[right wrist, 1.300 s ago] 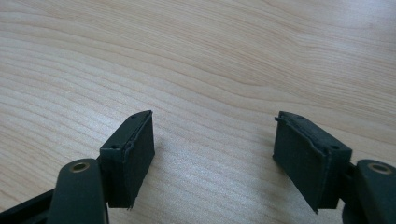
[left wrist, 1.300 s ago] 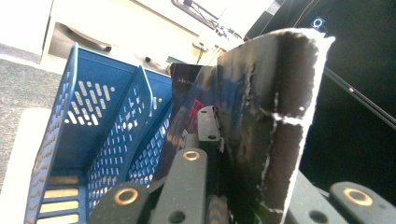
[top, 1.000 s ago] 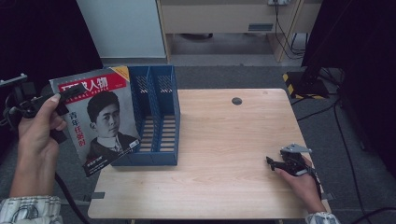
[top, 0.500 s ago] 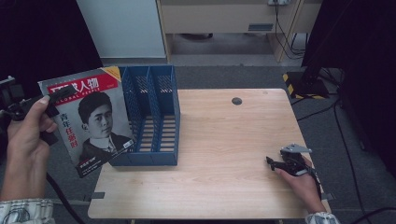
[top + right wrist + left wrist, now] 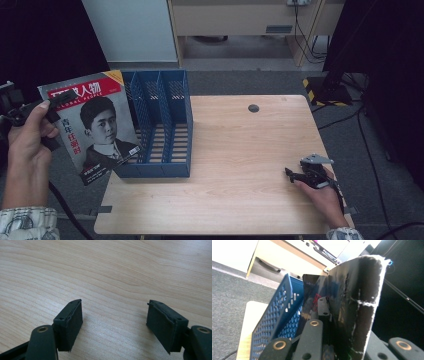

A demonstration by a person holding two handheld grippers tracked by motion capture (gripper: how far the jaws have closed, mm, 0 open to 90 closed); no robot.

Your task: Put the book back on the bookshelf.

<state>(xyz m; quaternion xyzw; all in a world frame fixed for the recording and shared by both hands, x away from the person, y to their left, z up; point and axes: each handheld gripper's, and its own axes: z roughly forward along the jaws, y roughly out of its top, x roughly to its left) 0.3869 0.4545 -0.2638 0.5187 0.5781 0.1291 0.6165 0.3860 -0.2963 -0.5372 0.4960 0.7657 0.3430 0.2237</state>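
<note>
At the far left of the high view, the left gripper (image 5: 62, 96) is held up in a hand (image 5: 27, 145), off the left edge of the table (image 5: 240, 165). Its jaws are pressed together on the top left corner of a magazine (image 5: 95, 125), which is pinched there. The magazine is held upright and a little tilted, with a red title band and a portrait on its cover. It is held just left of a blue file rack (image 5: 160, 125), and its right edge is seen in front of the rack's left wall. The rack is stood on the left part of the table, with its slots open at the top. Farther right, a small dark round spot (image 5: 253, 108) is seen in the table top. At the right, the right gripper (image 5: 290, 174) is rested low on the wood, with its jaws spread apart and nothing held between them.
</note>
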